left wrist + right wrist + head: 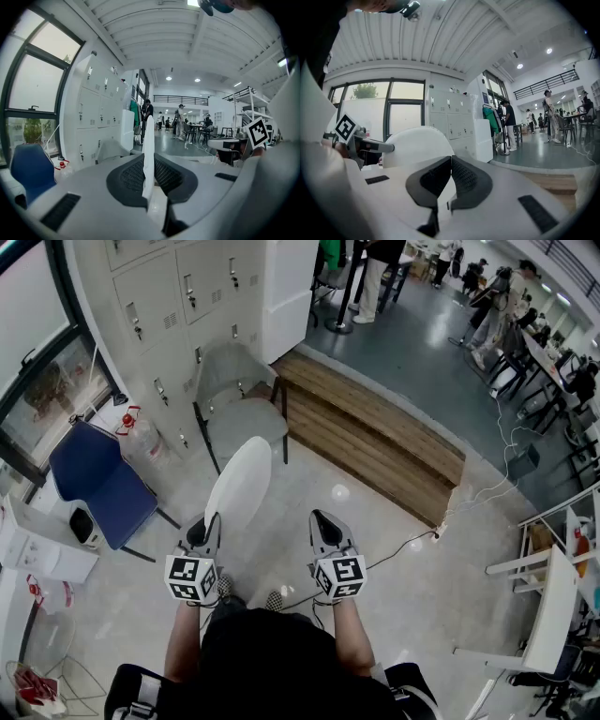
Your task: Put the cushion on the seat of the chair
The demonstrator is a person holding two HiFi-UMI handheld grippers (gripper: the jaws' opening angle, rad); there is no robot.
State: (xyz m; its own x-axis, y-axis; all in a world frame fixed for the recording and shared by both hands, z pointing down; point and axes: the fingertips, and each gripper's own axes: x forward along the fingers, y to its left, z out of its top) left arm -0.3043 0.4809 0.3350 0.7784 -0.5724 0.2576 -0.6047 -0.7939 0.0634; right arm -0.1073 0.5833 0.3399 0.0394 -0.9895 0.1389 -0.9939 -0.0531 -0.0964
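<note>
A round white cushion stands on edge in front of me, and my left gripper is shut on its near rim. In the left gripper view the cushion shows edge-on as a thin white strip pinched between the dark pads. My right gripper is level with the left one, to the right of the cushion, shut with nothing in it; its pads meet at the tips. The grey chair stands beyond the cushion by the lockers, its seat bare.
A blue chair stands at the left under the window. White lockers line the wall behind the grey chair. A low wooden platform runs to the right of it. A cable lies on the floor. A white table is at the right edge.
</note>
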